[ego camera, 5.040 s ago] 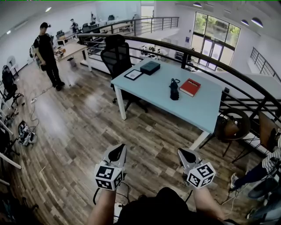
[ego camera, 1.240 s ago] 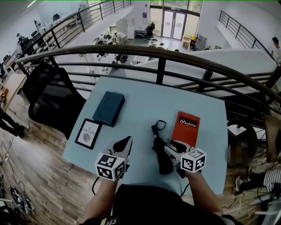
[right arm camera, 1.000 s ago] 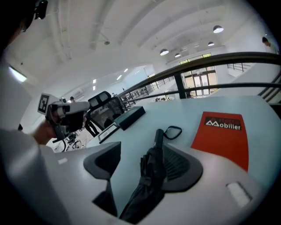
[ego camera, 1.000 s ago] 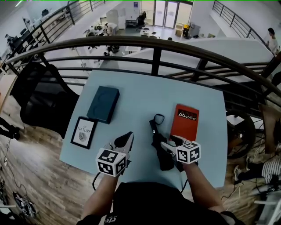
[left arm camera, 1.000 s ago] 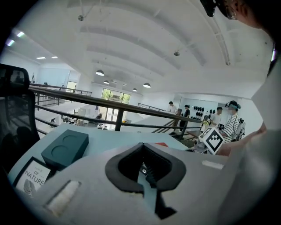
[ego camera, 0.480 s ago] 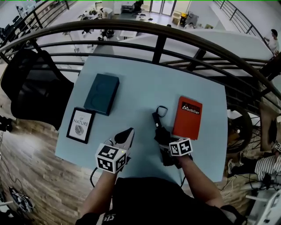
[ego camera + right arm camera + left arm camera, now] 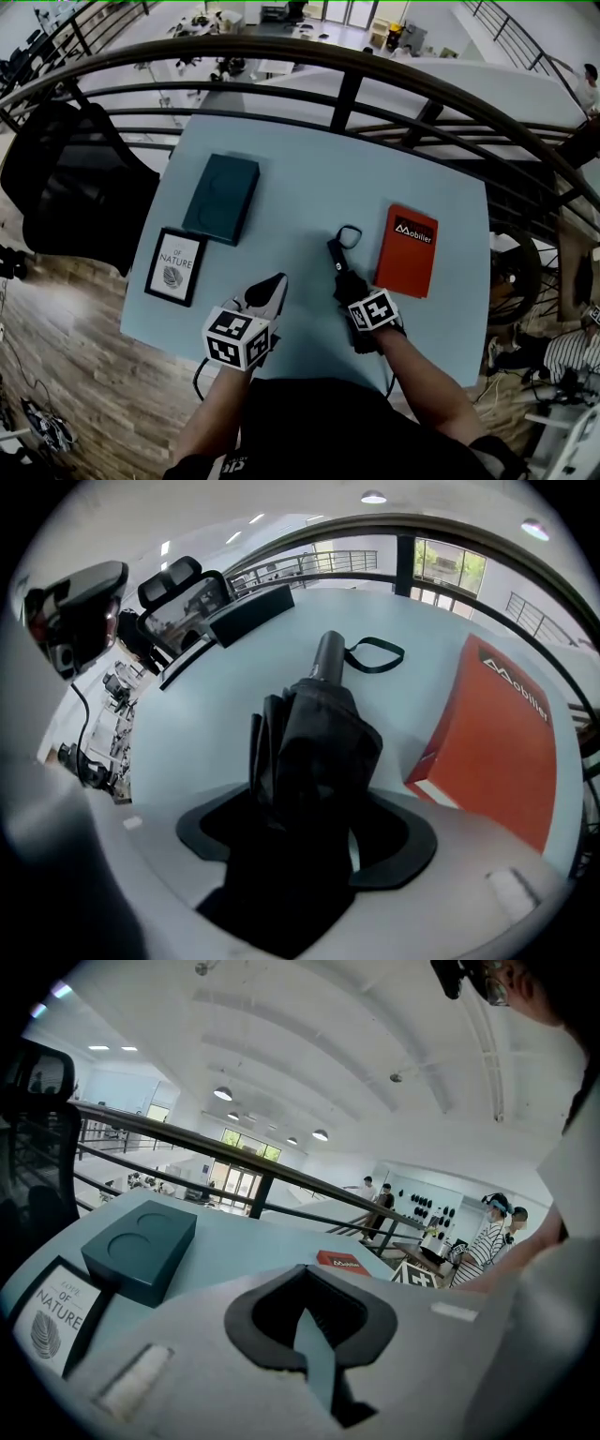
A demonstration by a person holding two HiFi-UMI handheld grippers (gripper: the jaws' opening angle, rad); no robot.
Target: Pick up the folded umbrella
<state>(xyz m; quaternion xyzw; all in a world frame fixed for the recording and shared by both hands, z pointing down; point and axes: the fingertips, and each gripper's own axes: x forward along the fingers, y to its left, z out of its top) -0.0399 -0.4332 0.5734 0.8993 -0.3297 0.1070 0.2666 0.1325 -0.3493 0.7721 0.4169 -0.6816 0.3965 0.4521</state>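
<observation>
The folded black umbrella (image 7: 338, 269) lies on the light blue table (image 7: 281, 159), its handle and strap loop pointing to the far side. My right gripper (image 7: 353, 300) points steeply down over its near end. In the right gripper view the umbrella (image 7: 319, 724) lies between the jaws of the right gripper (image 7: 305, 829), which are closing; a sliver of gap shows at the right pad. My left gripper (image 7: 274, 283) hovers low over the table to the left of the umbrella, apart from it. In its own view the left gripper (image 7: 305, 1274) is shut and holds nothing.
A red book (image 7: 408, 251) lies just right of the umbrella. A dark teal box (image 7: 221, 199) and a framed picture (image 7: 176, 265) sit at the table's left. A black railing (image 7: 347, 94) runs behind the table and an office chair (image 7: 66, 178) stands at its left.
My right gripper has come down and tipped steeply over the umbrella's near end, so the umbrella now lies between its jaws. The left gripper has sunk a little.
</observation>
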